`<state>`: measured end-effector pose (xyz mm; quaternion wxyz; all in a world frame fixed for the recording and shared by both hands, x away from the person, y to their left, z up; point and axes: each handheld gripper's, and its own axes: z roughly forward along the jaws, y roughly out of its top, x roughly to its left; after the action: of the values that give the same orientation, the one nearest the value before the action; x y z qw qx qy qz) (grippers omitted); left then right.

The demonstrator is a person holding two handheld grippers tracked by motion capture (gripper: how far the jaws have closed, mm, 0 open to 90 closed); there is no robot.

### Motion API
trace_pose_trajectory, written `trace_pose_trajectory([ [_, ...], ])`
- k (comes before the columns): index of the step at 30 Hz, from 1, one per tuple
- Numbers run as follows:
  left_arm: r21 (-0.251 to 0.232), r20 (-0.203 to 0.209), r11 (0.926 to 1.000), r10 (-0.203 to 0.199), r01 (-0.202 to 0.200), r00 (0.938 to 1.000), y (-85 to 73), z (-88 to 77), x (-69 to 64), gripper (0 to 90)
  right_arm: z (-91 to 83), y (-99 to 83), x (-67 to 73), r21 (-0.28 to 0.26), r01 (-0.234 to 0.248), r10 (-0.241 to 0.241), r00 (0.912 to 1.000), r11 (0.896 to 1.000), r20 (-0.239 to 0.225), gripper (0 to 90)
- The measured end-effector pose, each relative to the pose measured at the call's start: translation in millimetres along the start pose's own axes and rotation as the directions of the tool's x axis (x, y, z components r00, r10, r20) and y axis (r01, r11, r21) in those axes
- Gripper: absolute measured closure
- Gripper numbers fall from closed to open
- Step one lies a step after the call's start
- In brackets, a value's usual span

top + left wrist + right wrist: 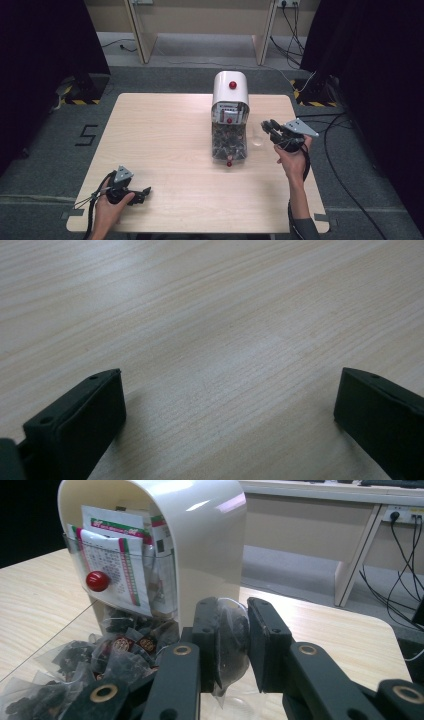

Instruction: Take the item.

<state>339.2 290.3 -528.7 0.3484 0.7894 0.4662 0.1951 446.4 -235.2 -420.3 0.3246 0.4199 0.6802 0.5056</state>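
So the right gripper [232, 645] has its two black jaws clamped on a small see-through tea bag [231, 642] with dark stuff inside, pinched flat between the pads and hanging a bit below them. In the high view that gripper [270, 126] sits toward the right edge of the desk [160, 130], just beside the right side of the cream dispenser [230, 95], and a little clear cup [257, 137] stands on the wood right under or next to the jaws, can't tell if anything touches it. The dispenser is near the middle of the far edge, rounded top, red knob on top, paper sachets stacked behind a clear front with another red knob [97, 581]. Its lower clear drawer [229, 147] is pulled out toward the person and is full of the same dark tea bags [75, 665]. The left gripper [142, 192] is way over at the near left corner, lying low on the desk in the person's left hand [112, 202], well apart from everything else. Its own view shows the jaws spread wide with just bare wood grain between them, nothing held.
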Motion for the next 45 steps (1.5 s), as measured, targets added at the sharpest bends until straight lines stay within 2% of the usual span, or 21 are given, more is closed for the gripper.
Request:
trace_pose_trajectory([
  [14,-0.001,0.000,1.0000,-0.001,0.001,1.0000,0.0,0.1,-0.1,0.0,13.1,0.0,-5.3,0.029,0.001,-0.001,0.9999,1.000,0.010,75.6],
  [22,0.000,0.000,1.0000,0.000,0.000,1.0000,0.0,0.1,0.0,0.0,24.6,4.9,-5.6,0.040,0.017,-0.018,0.9996,0.999,0.022,75.6],
  [32,0.000,0.000,1.0000,-0.001,0.001,1.0000,0.0,0.1,-0.1,0.0,40.2,-3.5,-7.6,0.088,0.013,-0.016,0.9995,0.996,0.029,75.6],
  [45,0.000,0.001,1.0000,0.000,0.000,1.0000,0.0,0.1,0.0,0.0,49.6,-14.5,-8.8,0.136,0.021,-0.026,0.9992,0.991,0.031,75.4],
])
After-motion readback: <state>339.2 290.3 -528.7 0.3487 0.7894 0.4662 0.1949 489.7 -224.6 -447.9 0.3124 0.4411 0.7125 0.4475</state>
